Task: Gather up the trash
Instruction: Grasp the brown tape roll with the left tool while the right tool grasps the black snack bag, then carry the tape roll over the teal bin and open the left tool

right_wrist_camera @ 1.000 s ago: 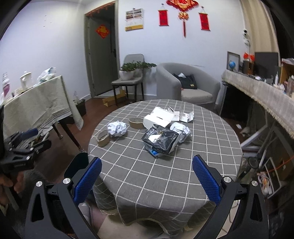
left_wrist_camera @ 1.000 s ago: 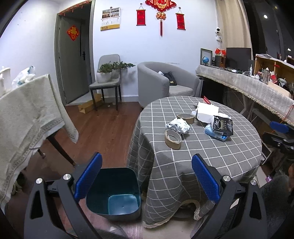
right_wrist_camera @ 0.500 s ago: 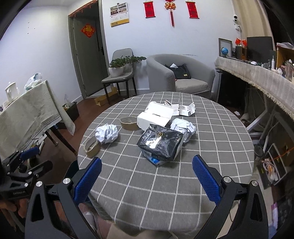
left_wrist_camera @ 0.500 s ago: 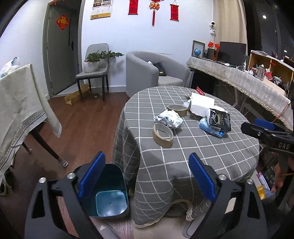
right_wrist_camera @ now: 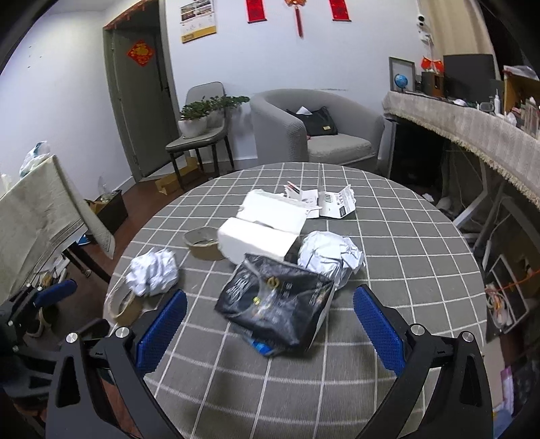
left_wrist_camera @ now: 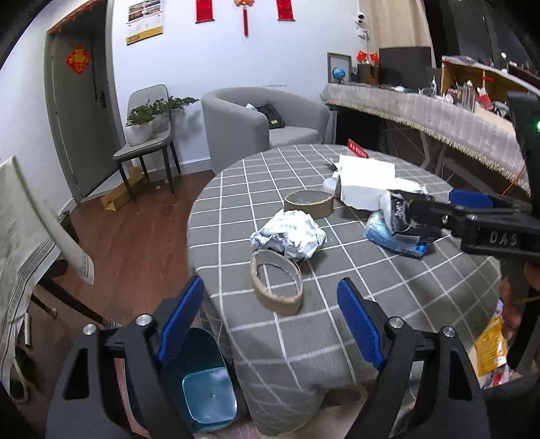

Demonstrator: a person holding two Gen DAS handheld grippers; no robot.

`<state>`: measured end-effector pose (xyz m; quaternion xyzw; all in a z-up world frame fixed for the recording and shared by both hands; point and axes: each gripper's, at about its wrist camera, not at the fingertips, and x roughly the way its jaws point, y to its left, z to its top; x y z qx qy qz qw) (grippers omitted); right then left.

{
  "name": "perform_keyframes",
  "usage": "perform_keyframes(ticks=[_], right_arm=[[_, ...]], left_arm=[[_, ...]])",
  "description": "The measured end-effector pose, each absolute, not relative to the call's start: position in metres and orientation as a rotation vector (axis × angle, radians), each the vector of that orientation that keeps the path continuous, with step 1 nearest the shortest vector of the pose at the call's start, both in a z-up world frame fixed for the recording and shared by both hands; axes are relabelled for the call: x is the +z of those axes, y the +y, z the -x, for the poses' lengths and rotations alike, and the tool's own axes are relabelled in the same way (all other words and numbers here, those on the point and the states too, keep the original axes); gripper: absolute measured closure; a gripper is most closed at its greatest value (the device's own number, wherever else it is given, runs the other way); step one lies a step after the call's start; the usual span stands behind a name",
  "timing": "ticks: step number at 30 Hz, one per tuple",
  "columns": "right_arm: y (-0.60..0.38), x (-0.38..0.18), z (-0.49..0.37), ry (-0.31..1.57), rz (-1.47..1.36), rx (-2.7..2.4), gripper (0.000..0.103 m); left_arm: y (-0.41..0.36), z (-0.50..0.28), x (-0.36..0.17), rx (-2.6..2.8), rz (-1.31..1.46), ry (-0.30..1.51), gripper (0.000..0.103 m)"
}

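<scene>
Left gripper (left_wrist_camera: 270, 310): your jaws have just been narrowing, nothing between them, lined up on the tape ring (left_wrist_camera: 275, 282).
Right gripper (right_wrist_camera: 268, 320): spread wide, empty, framing the black bag (right_wrist_camera: 276, 304).
Bin (left_wrist_camera: 207, 395): floor beside the table (left_wrist_camera: 337, 354), ready for drops.

We read only "DAS" in pale letters on the black body of the right gripper (left_wrist_camera: 435, 211), where it crosses the left wrist view; the rest of the word runs out of frame. The red diamond sign (right_wrist_camera: 140, 53) on the door carries a gold character too small for us to read. Print on the black bag (right_wrist_camera: 276, 307), the flat carton (right_wrist_camera: 337, 202) and the wall calendar (right_wrist_camera: 198, 19) stays illegible.
</scene>
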<state>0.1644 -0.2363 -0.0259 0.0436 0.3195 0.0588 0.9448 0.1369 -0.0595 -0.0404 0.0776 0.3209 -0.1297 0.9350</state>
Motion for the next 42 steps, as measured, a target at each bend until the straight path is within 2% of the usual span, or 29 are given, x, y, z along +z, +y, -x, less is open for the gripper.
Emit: perform_keyframes(ticks=[6, 11, 12, 15, 16, 19, 25, 42], right_arm=[[-0.233, -0.034, -0.186, 0.678, -0.072, 0.093, 0.003], [-0.232, -0.044, -0.197, 0.695, -0.084, 0.041, 0.003], [-0.232, -0.046, -0.197, 0.698, -0.080, 0.025, 0.003], [-0.232, -0.045, -0.196, 0.694, -0.085, 0.016, 0.005], [-0.233, -0.045, -0.195, 0.698, -0.084, 0.011, 0.007], [-0.232, -0.046, -0.196, 0.713, -0.094, 0.013, 0.017], [-0.228, -0.048, -0.196, 0.712, -0.069, 0.000, 0.028], [-0.190, -0.005, -0.191, 0.565, -0.056, 0.091, 0.029]], left_arm=[[-0.063, -0.157, -0.053, -0.248, -0.152, 0.697, 0.026], [-0.068, -0.166, -0.065, -0.255, -0.156, 0.723, 0.038], [-0.068, -0.168, -0.065, -0.258, -0.152, 0.726, 0.041], [-0.070, -0.172, -0.063, -0.265, -0.150, 0.731, 0.058], [-0.070, -0.174, -0.062, -0.270, -0.144, 0.736, 0.061], [-0.070, -0.172, -0.060, -0.290, -0.118, 0.733, 0.061], [-0.059, -0.166, -0.048, -0.307, -0.063, 0.716, 0.061], [0.024, -0.163, -0.044, -0.177, -0.030, 0.693, 0.061]])
